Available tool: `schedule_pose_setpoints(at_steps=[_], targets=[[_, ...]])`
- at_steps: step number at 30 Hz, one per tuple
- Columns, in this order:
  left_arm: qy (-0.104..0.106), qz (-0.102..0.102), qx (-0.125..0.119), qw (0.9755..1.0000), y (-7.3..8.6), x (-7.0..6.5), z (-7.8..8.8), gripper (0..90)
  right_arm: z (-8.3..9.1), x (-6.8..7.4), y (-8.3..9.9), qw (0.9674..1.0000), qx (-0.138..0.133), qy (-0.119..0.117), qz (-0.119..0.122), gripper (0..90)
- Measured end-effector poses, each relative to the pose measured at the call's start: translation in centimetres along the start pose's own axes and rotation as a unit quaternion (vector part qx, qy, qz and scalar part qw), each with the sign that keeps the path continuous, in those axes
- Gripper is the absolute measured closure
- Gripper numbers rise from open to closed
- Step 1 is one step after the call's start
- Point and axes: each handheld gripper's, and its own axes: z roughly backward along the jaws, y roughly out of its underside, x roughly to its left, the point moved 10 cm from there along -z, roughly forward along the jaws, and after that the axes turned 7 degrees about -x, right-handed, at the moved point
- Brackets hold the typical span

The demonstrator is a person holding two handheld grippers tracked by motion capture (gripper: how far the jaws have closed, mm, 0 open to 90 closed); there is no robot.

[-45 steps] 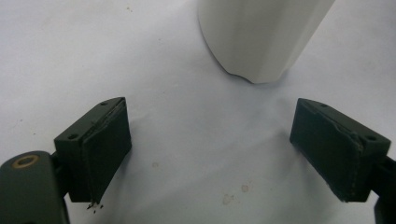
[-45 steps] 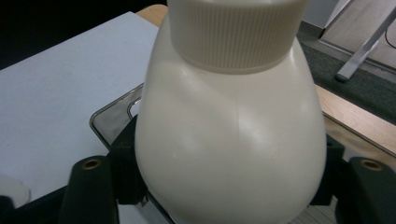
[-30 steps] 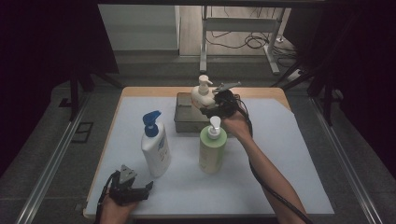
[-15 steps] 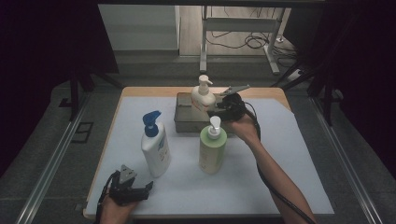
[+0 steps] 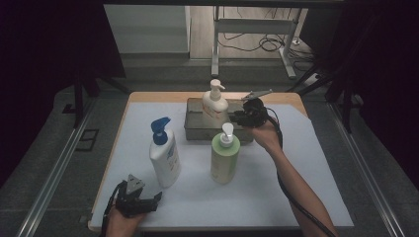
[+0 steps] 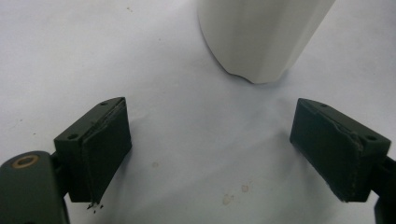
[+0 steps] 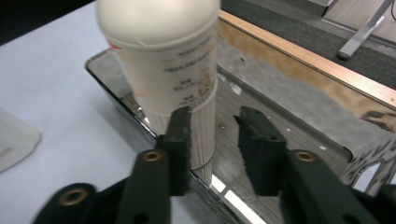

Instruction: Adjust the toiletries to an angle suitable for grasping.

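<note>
Fingers (image 7: 180, 140) apart beside bottle (image 7: 168, 60) (tray-bound)

Your left gripper (image 5: 141, 201) sits low at the near edge, held by your left hand (image 5: 121, 222), its jaws spread wide with nothing between them. Your right forearm (image 5: 296, 185) reaches far forward; your right gripper (image 7: 214, 140) has its jaws parted by a narrow gap, clamping nothing.
</note>
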Motion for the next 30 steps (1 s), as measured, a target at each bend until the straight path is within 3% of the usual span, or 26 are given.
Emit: schedule_pose_setpoints(at_steps=[7,9,19,30], targets=[[-0.001,0.000,0.000,1.0000,0.0,0.0,0.0,12.1,-1.5,-0.6,0.3,0.9998,0.005,0.013,-0.016,88.0],[-0.001,0.000,0.001,1.0000,0.0,0.0,0.0,12.1,-2.1,-0.7,0.5,0.9997,0.013,0.017,-0.014,89.7],[-0.001,0.000,0.001,1.0000,0.0,0.0,0.0,12.1,-4.7,-0.7,1.4,0.9985,0.043,0.023,-0.025,89.7],[-0.001,0.000,0.001,1.0000,0.0,0.0,0.0,12.1,-5.3,-0.5,1.6,0.9980,0.047,0.016,-0.039,89.6]])
